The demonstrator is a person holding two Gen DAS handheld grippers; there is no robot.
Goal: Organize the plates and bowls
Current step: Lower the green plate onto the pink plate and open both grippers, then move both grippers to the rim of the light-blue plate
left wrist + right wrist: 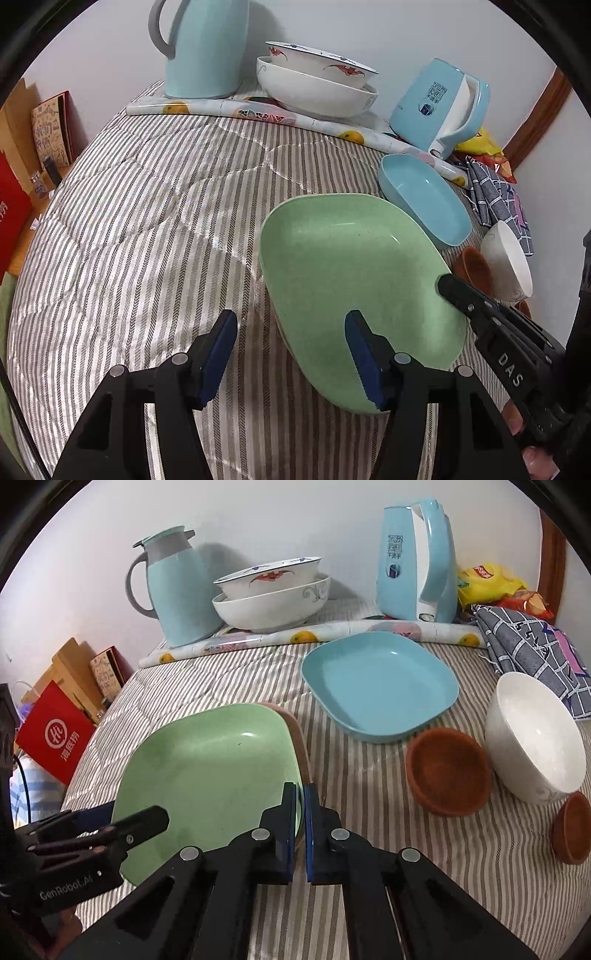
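My right fingers (301,825) are pinched tight on the near right rim of the green plate (207,775), low in the middle of the right wrist view. A pinkish plate (295,727) peeks out from under its far edge. My left fingers (291,356) stand half apart, astride the green plate's near left edge without pressing it; one finger hangs over the plate, the other over the striped cloth (147,221) on the desk. Right of centre lies the blue plate (380,686), then a brown bowl (448,771), a white bowl (535,738) and a smaller brown bowl (572,830) at the right edge. At the back stand two stacked white bowls (271,594), a pale blue jug (177,590) and a blue kettle (417,561).
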